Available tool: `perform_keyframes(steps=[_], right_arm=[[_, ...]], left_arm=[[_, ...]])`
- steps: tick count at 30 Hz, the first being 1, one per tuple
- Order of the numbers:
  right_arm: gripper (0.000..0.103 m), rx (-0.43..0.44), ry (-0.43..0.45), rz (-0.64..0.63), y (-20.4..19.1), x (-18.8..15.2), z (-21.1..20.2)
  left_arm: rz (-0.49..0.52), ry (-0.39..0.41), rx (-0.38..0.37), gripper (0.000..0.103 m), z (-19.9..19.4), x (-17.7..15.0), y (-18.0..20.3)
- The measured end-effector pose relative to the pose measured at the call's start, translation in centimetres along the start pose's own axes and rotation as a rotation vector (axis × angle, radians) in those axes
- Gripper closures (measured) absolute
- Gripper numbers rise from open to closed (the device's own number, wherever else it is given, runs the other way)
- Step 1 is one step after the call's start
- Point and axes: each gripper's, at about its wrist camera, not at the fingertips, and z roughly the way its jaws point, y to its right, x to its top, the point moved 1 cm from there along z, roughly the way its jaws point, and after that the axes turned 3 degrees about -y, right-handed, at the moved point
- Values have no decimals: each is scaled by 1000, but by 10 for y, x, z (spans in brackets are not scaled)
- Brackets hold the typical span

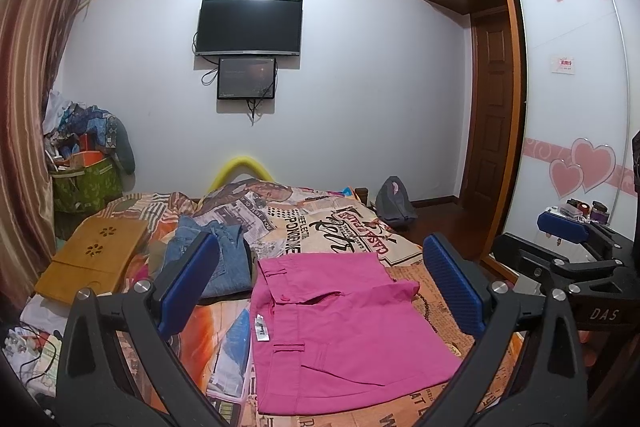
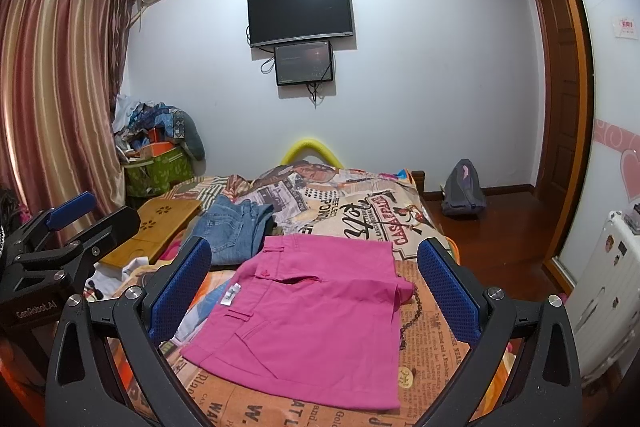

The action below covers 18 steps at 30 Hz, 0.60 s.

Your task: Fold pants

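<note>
Lying folded on the bed (image 1: pixel 408 251), the pink pants (image 1: pixel 340 331) look nearly or fully done.
Pants rest as a compact rectangle, waistband facing left; left gripper (image 1: pixel 320 283) and right gripper (image 2: pixel 316 291) hover above them, jaws wide apart, holding nothing.

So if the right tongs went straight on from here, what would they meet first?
Probably the folded pink cotton pants lying on the printed bedspread; the open right tongs hover just above them, though depth is unclear.
</note>
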Motion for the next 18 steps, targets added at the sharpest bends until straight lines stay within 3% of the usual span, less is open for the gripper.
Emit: perform_keyframes(steps=[18], right_arm=[[0,-3,-10,5,-1,-2,1]], left_arm=[[2,-22,9,0,12,-4,0]])
